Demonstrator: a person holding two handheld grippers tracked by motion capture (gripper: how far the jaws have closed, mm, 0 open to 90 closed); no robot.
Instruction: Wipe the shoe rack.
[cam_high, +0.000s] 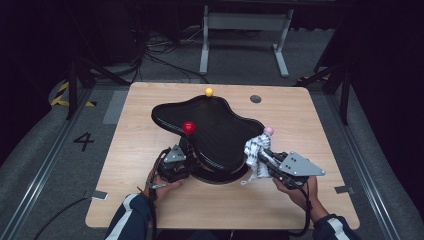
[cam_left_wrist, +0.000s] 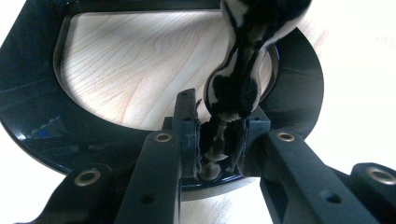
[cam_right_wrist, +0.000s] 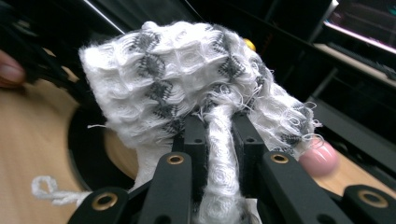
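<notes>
A black wavy-edged stand top (cam_high: 215, 125) sits on a glossy stem (cam_left_wrist: 233, 88) above a black ring base (cam_left_wrist: 299, 93). A red ball (cam_high: 188, 127), a yellow ball (cam_high: 209, 92) and a pink ball (cam_high: 268, 130) tip its lobes. My left gripper (cam_high: 186, 159) is at the stand's near left, and in its own view the left gripper (cam_left_wrist: 217, 121) is shut on the lower stem. At the stand's right edge my right gripper (cam_high: 265, 157) is shut on a white and grey woven cloth (cam_high: 255, 150). The cloth (cam_right_wrist: 187, 74) bunches over the right gripper (cam_right_wrist: 222, 126), near the pink ball (cam_right_wrist: 320, 158).
The wooden table (cam_high: 300, 110) has a small dark round inset (cam_high: 255, 99) at its far right. A white table frame (cam_high: 245, 30) and cables lie on the floor beyond. A loose thread of the cloth (cam_right_wrist: 46, 189) hangs over the tabletop.
</notes>
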